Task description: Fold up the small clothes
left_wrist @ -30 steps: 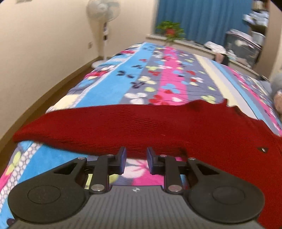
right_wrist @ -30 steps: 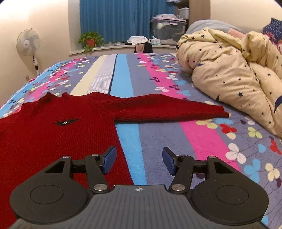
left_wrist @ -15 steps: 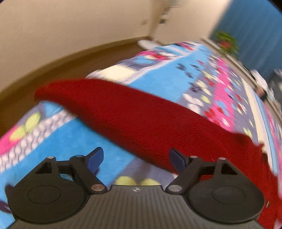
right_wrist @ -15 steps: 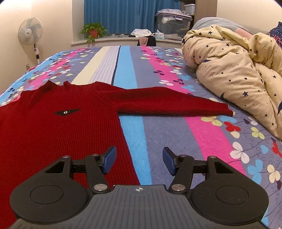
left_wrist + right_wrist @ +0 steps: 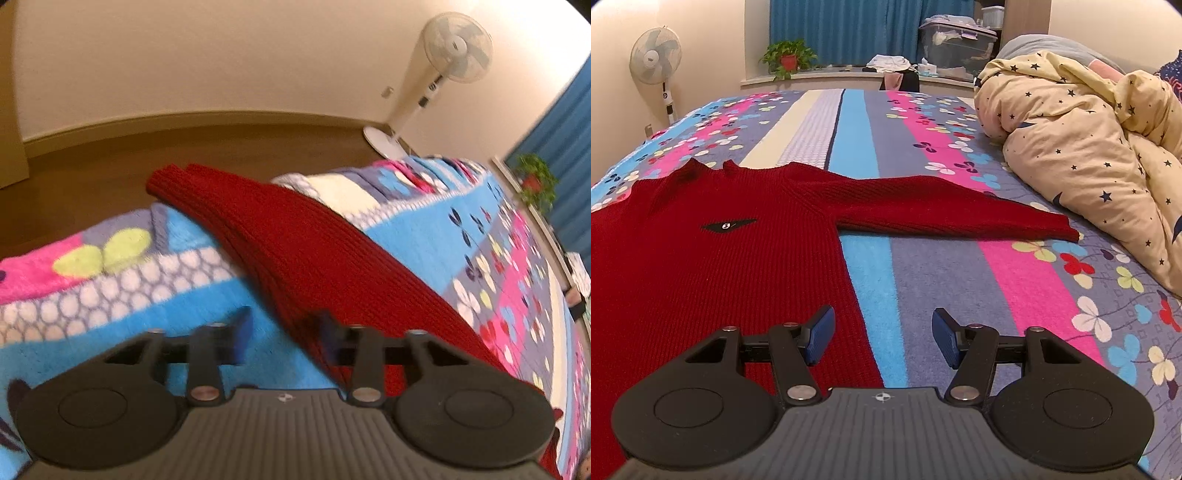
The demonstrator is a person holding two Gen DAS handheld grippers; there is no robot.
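A dark red knitted sweater [image 5: 701, 266] lies flat on the flowered bedspread [image 5: 1015, 295], one sleeve [image 5: 942, 206] stretched out to the right. In the left wrist view its other sleeve [image 5: 295, 240] runs across the bed's edge, and the cuff [image 5: 170, 181] hangs over the floor side. My left gripper [image 5: 284, 332] points down at this sleeve's near edge. Its jaws are blurred and closing, with the sleeve's edge between them and a gap still showing. My right gripper [image 5: 882, 336] stands open over the sweater's right side seam, holding nothing.
A cream star-print duvet [image 5: 1089, 155] is heaped at the right of the bed. A standing fan [image 5: 454, 48] and brown floor [image 5: 92, 184] lie beyond the bed's left edge. At the far end are a potted plant [image 5: 788, 55] and a storage box [image 5: 956, 40].
The left gripper swung left along the sleeve towards the cuff and rolled. Its jaws opened wide, then came partly together around the sleeve's edge. The right gripper stayed put.
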